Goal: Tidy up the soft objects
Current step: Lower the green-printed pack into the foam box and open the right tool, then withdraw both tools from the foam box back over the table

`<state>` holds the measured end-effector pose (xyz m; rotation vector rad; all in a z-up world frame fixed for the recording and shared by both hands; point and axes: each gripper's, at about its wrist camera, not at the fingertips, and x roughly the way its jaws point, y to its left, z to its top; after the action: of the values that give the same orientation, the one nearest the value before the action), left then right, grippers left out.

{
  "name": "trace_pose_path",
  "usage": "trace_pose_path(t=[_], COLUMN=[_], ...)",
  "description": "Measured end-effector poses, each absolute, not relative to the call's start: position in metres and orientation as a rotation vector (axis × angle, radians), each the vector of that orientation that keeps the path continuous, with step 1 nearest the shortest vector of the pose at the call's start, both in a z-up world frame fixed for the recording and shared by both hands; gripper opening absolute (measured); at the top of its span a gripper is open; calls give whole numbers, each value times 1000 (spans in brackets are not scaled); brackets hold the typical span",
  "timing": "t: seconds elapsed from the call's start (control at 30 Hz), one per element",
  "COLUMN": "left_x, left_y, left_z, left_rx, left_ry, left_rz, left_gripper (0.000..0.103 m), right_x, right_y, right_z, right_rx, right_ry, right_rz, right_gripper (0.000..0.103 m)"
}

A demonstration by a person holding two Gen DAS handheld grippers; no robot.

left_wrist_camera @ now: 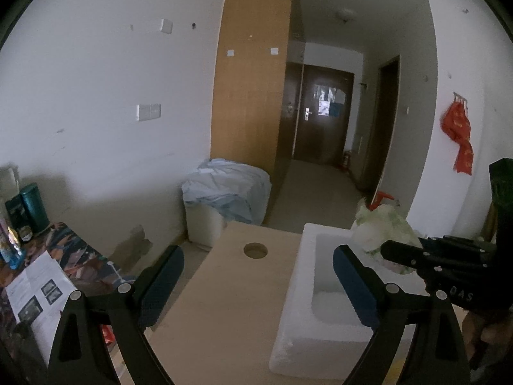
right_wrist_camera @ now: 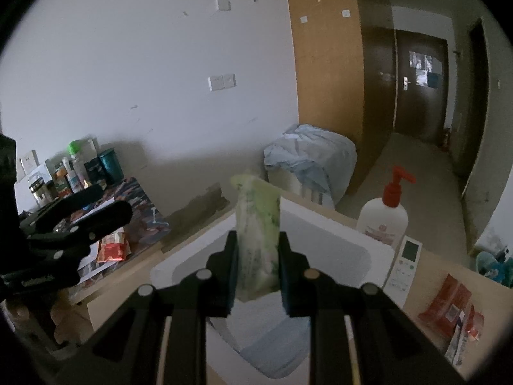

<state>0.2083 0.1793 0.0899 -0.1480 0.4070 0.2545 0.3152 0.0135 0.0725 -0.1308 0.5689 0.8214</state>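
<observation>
Above the white foam box [right_wrist_camera: 323, 221], a soft green-and-white pack [right_wrist_camera: 258, 240] stands between the pads of the right hand-held gripper [right_wrist_camera: 258, 276], which grasps it. The box looks empty, so the pack is not yet stowed. The left hand-held gripper [left_wrist_camera: 256, 276] is released, nothing between its jaws. Red packets [right_wrist_camera: 445, 301] remain on the surface [left_wrist_camera: 231, 288], judged still to sort.
</observation>
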Motion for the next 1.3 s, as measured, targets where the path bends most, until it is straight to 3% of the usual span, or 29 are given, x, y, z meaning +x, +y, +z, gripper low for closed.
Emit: trace_pose_path(t=[0.1,0.37,0.43,1.03,1.3], left_x=[208,204,204,185,165], left_y=[179,180,178,147,130], left_z=[90,88,89,101,109], left_rx=[-148,-147,-145,-123,-118], left_ry=[401,398,400,372,335], left_rz=[253,245,242,170,153], left_gripper=[94,94,94,95,99], right_x=[315,313,312,296,277], right_y=[14,14,16,-30,-49], right_z=[73,77,76,88,96], right_rx=[-132,-139,-145,-72,-64], right_ry=[565,535,536,497,473], right_rz=[802,773,782,700,675], right_gripper=[75,92,103,103,103])
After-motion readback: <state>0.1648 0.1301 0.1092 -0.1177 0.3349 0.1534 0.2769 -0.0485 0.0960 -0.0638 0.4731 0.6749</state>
